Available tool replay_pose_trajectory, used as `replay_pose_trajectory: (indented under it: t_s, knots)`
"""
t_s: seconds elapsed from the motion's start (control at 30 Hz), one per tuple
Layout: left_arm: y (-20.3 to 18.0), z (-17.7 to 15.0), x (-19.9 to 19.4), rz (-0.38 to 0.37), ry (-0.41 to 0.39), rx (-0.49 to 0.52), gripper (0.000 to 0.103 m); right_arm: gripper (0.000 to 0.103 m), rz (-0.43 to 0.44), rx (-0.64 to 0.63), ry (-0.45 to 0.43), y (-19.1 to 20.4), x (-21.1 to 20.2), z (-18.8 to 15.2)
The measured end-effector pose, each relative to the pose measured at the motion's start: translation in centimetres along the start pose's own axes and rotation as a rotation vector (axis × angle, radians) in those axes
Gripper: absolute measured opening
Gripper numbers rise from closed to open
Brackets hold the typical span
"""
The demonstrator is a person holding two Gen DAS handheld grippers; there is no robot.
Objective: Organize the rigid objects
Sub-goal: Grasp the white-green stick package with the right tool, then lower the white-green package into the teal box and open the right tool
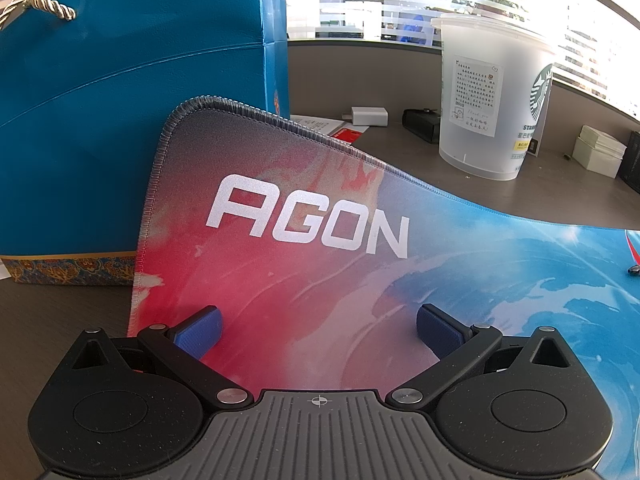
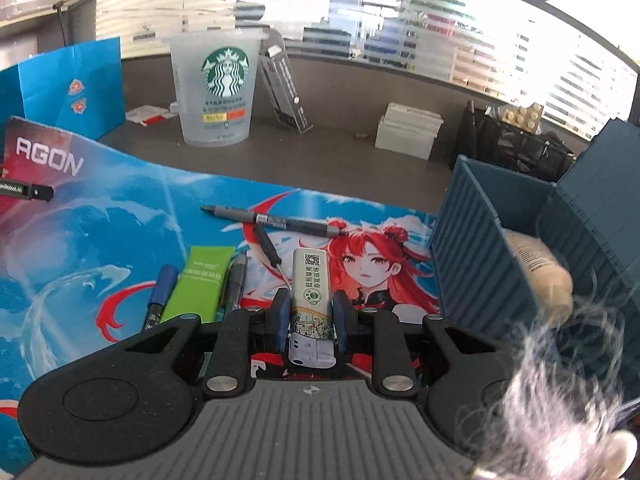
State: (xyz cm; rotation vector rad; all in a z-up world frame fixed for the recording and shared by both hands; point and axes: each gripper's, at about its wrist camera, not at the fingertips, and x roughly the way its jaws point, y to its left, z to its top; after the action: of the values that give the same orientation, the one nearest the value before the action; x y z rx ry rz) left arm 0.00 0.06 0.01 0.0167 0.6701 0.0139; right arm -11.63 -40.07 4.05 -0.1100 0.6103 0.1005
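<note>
In the right wrist view my right gripper (image 2: pixel 310 310) is shut on a white lighter (image 2: pixel 311 280) with green print, held just above the mat. A grey pen (image 2: pixel 276 222), a thin black tool (image 2: pixel 272 254), a green flat packet (image 2: pixel 198 286), a blue pen (image 2: pixel 160 294) and a dark pen (image 2: pixel 236 280) lie on the mat ahead and left. A blue-grey container box (image 2: pixel 488 252) stands open at the right with a beige bottle (image 2: pixel 540 272) inside. In the left wrist view my left gripper (image 1: pixel 318 330) is open and empty over the AGON desk mat (image 1: pixel 304 216).
A Starbucks plastic cup (image 2: pixel 214 92) stands behind the mat, also in the left wrist view (image 1: pixel 488 96). A blue gift bag (image 1: pixel 120 120) stands at left. A white box stack (image 2: pixel 408 130), a black mesh organizer (image 2: pixel 520 144) and a leaning black box (image 2: pixel 286 92) sit at the back.
</note>
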Motion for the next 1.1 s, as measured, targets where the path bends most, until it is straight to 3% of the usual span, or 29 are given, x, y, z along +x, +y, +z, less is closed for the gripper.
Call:
replay_pose_trajectory:
  t_s: [0.27,0.53,0.77,1.1]
  knots:
    - [0.0,0.0,0.0,0.0,0.0,0.0,0.103,0.021,-0.023,0.02,-0.069,-1.5,-3.7,1.3]
    - [0.0,0.0,0.0,0.0,0.0,0.0,0.103,0.021,-0.136,0.068,-0.148,-6.0,-7.3,2.9]
    - [0.0,0.0,0.0,0.0,0.0,0.0,0.103,0.021,-0.215,0.131,-0.112,-10.3,-7.0,2.1]
    - [0.0,0.0,0.0,0.0,0.0,0.0,0.103,0.021,-0.251,0.16,-0.066,-12.2,-5.6,0.7]
